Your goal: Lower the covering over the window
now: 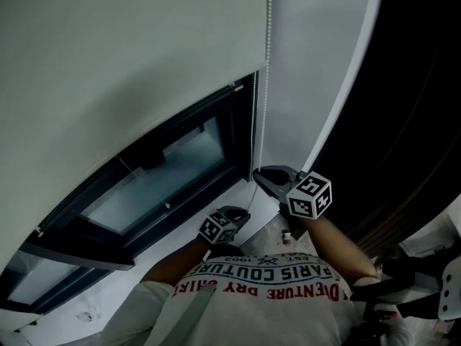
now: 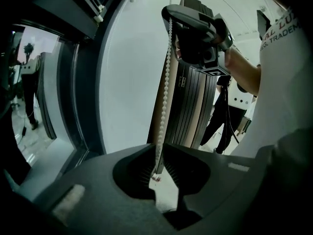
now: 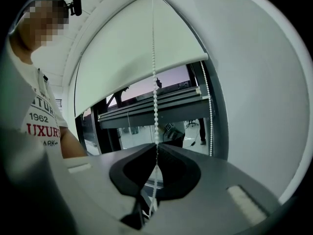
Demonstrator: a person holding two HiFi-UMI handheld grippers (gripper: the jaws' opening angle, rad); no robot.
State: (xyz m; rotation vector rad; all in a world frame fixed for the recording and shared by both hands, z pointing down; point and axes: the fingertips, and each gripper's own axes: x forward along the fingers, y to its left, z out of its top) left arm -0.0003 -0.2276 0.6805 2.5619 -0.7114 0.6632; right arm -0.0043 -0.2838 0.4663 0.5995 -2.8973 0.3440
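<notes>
T-shirt [image 1: 263,301] print | PARIS COUTURE | 1962 | LUXUR… | TRADEM…

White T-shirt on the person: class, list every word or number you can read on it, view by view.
"PARIS COUTURE", upside down, on the white cotton T-shirt, head view.
"1962", right gripper view.
"LUXUR", red, cut off, right gripper view.
"TRADEM", cut off, left gripper view.
Remaining shirt lines are too blurred to read.
</notes>
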